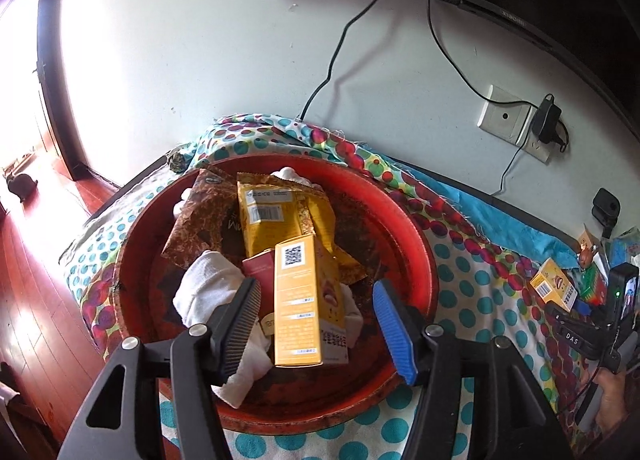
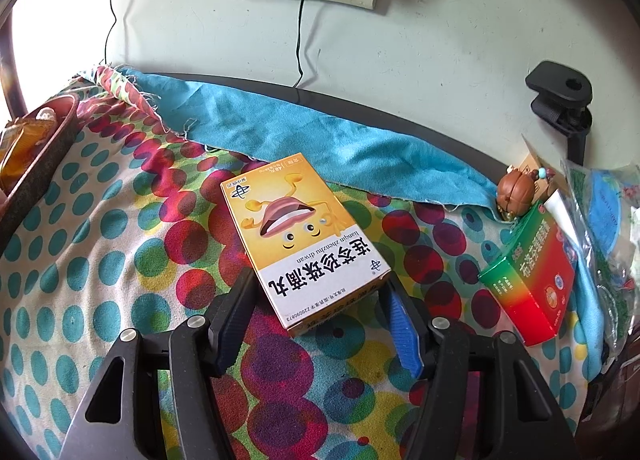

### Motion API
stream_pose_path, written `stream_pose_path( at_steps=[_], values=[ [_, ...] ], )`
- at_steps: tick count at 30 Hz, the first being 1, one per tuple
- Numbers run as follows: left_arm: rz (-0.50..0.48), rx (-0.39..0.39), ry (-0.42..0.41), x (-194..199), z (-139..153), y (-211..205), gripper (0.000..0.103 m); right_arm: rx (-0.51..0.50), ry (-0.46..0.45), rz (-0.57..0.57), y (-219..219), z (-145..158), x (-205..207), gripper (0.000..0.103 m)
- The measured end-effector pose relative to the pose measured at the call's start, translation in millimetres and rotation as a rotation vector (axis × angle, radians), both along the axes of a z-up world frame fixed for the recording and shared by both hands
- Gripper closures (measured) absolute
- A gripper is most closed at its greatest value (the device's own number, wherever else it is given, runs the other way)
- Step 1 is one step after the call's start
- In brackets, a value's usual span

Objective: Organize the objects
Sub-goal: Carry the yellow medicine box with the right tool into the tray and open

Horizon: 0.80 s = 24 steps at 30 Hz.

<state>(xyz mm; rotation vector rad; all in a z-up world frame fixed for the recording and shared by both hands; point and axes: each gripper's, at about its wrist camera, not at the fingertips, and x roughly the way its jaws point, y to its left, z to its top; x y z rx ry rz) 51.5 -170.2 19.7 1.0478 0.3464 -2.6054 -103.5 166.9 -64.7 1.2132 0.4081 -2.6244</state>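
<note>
Over the round red tray (image 1: 416,244) on the dotted cloth, my left gripper (image 1: 316,324) hangs wide open, gripping nothing; a yellow cardboard box (image 1: 298,300) stands between its fingers, untouched, atop white socks (image 1: 208,288) and gold snack packets (image 1: 272,215). My right gripper (image 2: 320,320) is spread around the near end of a second yellow medicine box (image 2: 304,236) lying flat on the spotted tablecloth (image 2: 100,244), not yet pinching. I judge this the pick-up step: next I must close squarely on its sides, lift, and carry it to the tray.
</note>
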Motion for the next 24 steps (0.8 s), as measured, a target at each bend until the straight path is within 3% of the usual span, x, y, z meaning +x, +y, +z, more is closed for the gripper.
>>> stream_pose_path(
  at_steps=[9, 13, 16, 24],
  values=[
    [0.077, -0.001, 0.015, 18.2, 10.3, -33.4, 0.043, 0.064, 0.056, 0.049, -12.2, 4.0, 8.0, 0.046],
    [0.112, 0.012, 0.026, 27.8, 12.8, -48.8, 0.043, 0.074, 0.081, 0.022, -11.3, 6.5, 10.5, 0.046],
    [0.118, 0.02, 0.027, 33.1, 11.8, -56.7, 0.043, 0.067, 0.114, 0.006, -8.7, 10.8, 14.3, 0.046],
    [0.108, 0.024, 0.006, 37.3, 5.0, -60.3, 0.043, -0.007, 0.092, 0.008, -27.1, 21.8, 22.5, 0.046]
  ],
)
